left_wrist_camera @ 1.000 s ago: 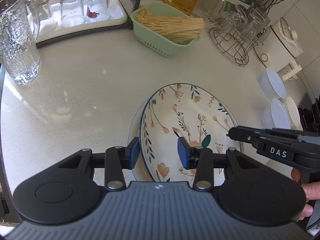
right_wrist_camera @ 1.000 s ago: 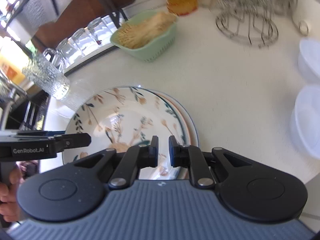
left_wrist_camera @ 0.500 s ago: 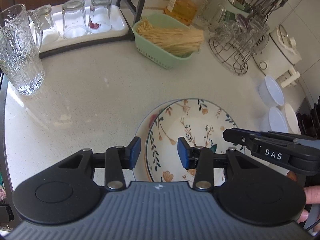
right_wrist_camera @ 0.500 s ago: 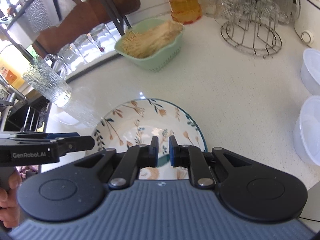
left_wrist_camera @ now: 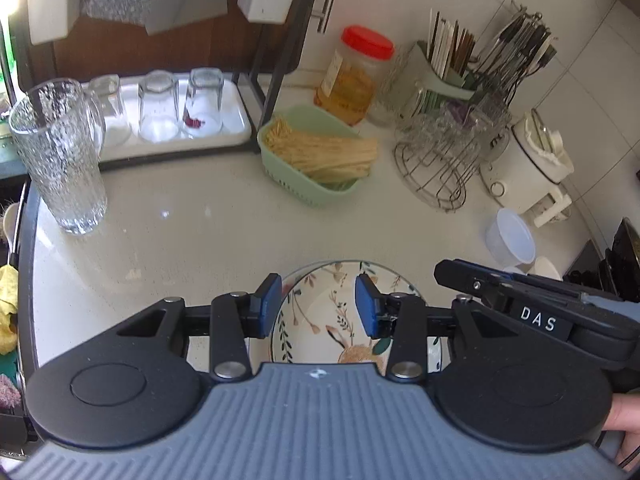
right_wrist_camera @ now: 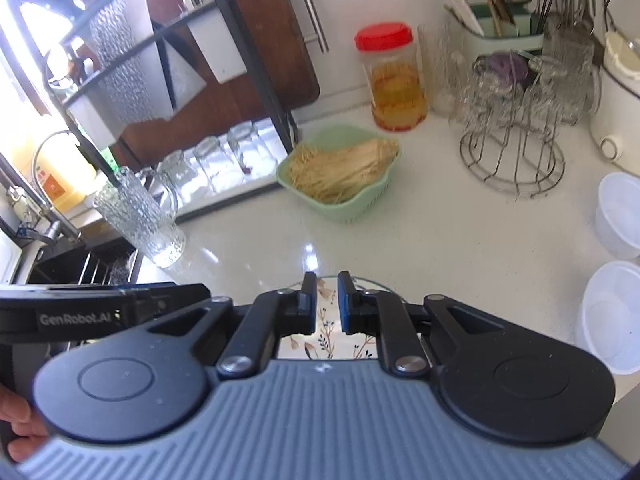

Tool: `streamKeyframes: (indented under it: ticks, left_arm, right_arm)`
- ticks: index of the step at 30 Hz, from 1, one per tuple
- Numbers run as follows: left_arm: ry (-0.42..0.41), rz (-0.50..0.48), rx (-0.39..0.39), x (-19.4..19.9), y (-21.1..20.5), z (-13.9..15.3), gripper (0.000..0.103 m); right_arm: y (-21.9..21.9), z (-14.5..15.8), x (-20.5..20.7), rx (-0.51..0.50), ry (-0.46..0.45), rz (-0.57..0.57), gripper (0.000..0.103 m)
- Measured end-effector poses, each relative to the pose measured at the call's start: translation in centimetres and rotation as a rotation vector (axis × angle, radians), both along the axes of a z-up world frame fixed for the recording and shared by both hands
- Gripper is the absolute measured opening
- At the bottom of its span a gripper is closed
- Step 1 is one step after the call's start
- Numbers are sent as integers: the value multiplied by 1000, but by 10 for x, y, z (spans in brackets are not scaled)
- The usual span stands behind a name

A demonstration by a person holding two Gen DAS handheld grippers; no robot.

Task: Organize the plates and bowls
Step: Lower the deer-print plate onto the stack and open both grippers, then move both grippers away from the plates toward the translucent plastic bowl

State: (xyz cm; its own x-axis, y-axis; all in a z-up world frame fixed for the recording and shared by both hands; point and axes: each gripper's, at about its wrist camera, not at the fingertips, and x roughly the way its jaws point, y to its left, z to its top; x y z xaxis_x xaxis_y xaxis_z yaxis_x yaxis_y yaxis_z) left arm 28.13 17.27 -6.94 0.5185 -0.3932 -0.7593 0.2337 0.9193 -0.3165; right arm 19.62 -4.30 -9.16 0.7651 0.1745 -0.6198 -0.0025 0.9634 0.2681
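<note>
A floral bowl sits nested on a floral plate on the white counter, right below both grippers. My left gripper is open, its blue pads above the bowl and not touching it. My right gripper has its jaws nearly together with a narrow gap and holds nothing; it also shows in the left wrist view. In the right wrist view only a strip of the bowl shows behind the fingers.
A tall textured glass stands at the left. A green basket of noodles, a red-lidded jar, a wire glass rack and a white cooker line the back. White plastic bowls sit at the right. Upturned glasses rest on a tray.
Both grippers have drawn back and up from the stacked bowl and plate, which now sit low in both views. The jaws' openings look unchanged.
</note>
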Motion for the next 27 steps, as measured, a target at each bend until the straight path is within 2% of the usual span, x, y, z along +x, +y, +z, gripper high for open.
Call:
streamKeyframes:
  ticks: [10,16,19,27]
  left_arm:
    - [-34,-35,8,-1,-11,14,46]
    - [-60,23,-2,4,-14,23,46]
    - [-69,13,17,4,-29,28,46]
    - [-73,19,-13,-4,-76,34,46]
  right_arm:
    - [-13,11,-12,12,-50,-60,14]
    - [-28,15,-15,-7,-78,-82,14]
    - [-42,14,-12,-1,-64,-80,14]
    - [-83,23,-24,-12,-85,-68,14]
